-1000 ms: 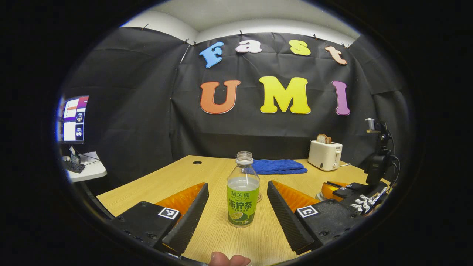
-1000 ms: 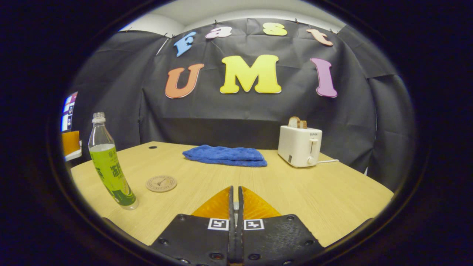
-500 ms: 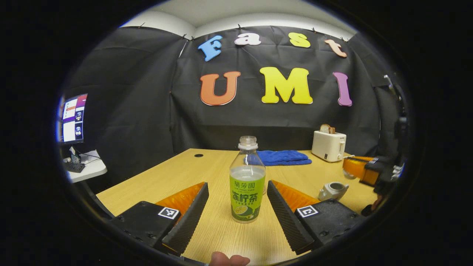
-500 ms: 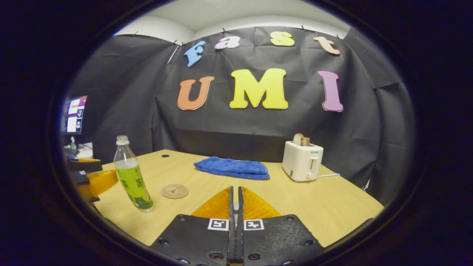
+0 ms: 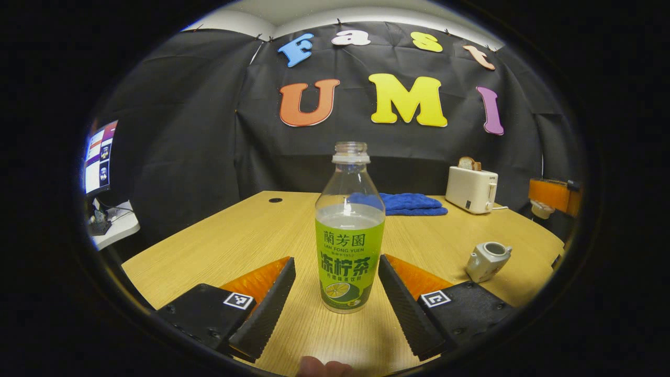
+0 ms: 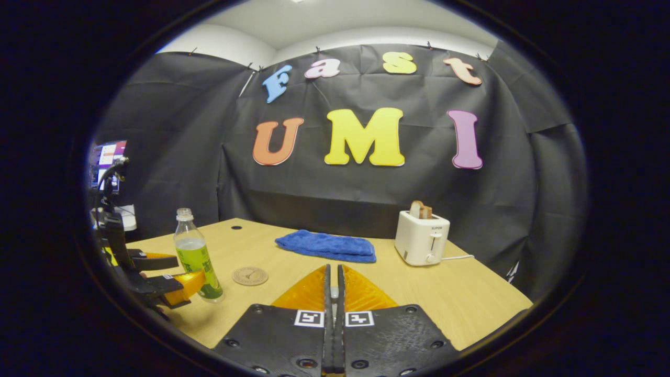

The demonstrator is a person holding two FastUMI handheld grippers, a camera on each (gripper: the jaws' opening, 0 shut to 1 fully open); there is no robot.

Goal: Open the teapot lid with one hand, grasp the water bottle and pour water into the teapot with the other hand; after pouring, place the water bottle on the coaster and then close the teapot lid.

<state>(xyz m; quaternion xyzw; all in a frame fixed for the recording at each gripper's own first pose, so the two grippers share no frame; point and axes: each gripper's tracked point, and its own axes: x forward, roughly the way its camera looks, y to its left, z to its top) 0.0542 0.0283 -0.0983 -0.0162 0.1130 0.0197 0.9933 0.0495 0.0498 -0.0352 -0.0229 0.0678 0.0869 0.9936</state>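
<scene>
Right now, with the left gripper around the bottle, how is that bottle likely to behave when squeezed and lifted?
The water bottle is tall on a narrow base, so a nudge from one finger could probably tip it. It stands uncapped and about half full, so tilting may spill. The clear walls look thin and may flex under a hard squeeze. The left gripper is open, with gaps on both sides.

Each gripper (image 5: 335, 293) (image 6: 333, 293) has black screw-studded mounts bearing small square black-and-white marker tags.
</scene>
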